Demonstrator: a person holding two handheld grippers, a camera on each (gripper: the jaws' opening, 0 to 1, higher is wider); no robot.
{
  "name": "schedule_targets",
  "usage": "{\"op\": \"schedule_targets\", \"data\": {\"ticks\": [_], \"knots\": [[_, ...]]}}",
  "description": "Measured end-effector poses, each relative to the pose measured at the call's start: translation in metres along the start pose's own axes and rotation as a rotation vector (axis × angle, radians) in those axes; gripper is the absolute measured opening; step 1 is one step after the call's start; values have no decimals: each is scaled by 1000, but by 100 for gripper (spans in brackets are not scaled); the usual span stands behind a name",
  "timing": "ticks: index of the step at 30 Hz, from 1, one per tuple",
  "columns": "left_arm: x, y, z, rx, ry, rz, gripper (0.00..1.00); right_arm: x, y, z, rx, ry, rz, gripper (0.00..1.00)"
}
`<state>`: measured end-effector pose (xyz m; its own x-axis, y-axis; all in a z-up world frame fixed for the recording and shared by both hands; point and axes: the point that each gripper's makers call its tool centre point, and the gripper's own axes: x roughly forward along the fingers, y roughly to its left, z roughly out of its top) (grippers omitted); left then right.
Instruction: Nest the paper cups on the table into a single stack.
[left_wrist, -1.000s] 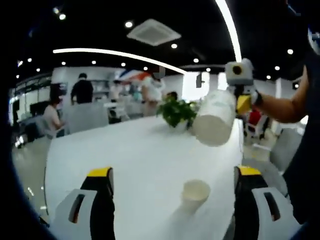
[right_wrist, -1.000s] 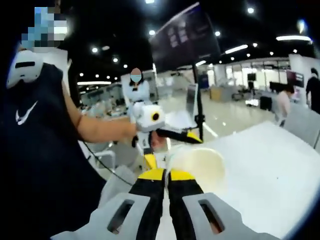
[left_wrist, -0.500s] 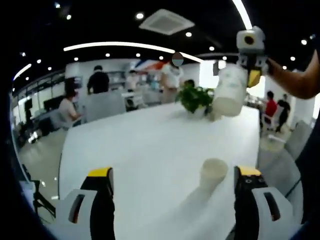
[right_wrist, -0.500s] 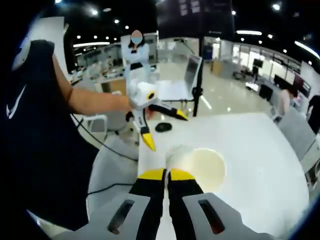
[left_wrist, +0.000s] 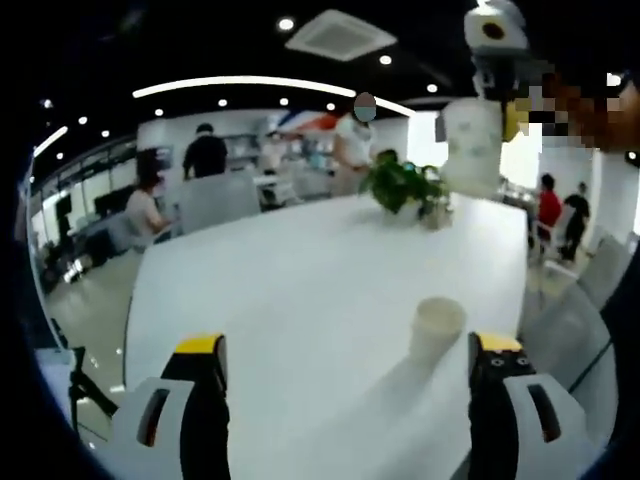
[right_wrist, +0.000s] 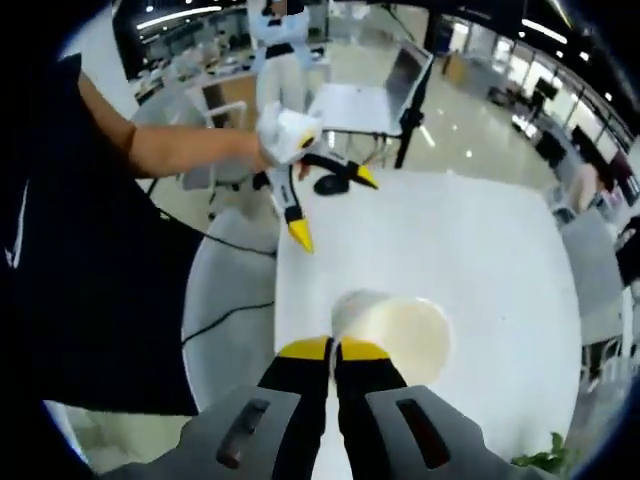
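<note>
Right gripper (right_wrist: 334, 350) jaws hide the near rim of the held cup (right_wrist: 395, 335). Plant (right_wrist: 545, 463) cut off at picture edge. Left gripper view: distant people (left_wrist: 205, 155) blurred; held cup's (left_wrist: 472, 135) mouth faces away, interior unseen.

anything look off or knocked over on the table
Nothing stands out. One paper cup stands upright on the white table; the right gripper holds another cup by its rim, raised above the table.
</note>
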<state>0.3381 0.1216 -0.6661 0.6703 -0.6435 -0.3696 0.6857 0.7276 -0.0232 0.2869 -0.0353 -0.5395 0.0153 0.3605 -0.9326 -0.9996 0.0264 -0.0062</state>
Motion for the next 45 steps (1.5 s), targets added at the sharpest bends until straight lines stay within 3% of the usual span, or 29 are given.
{"op": "schedule_targets", "data": {"ticks": [4, 11, 27, 38, 45], "knots": [[1, -2, -6, -7, 16, -4, 98, 3, 2, 1, -22, 89, 6, 0], [-2, -1, -10, -16, 28, 3, 98, 11, 1, 2, 14, 146, 7, 0], [0, -6, -10, -26, 20, -8, 98, 43, -6, -10, 28, 182, 16, 0], [0, -9, -23, -28, 46, -13, 98, 70, -7, -20, 55, 202, 34, 0], [-2, -10, -20, -10, 10, -19, 98, 81, -9, -26, 62, 215, 35, 0]]}}
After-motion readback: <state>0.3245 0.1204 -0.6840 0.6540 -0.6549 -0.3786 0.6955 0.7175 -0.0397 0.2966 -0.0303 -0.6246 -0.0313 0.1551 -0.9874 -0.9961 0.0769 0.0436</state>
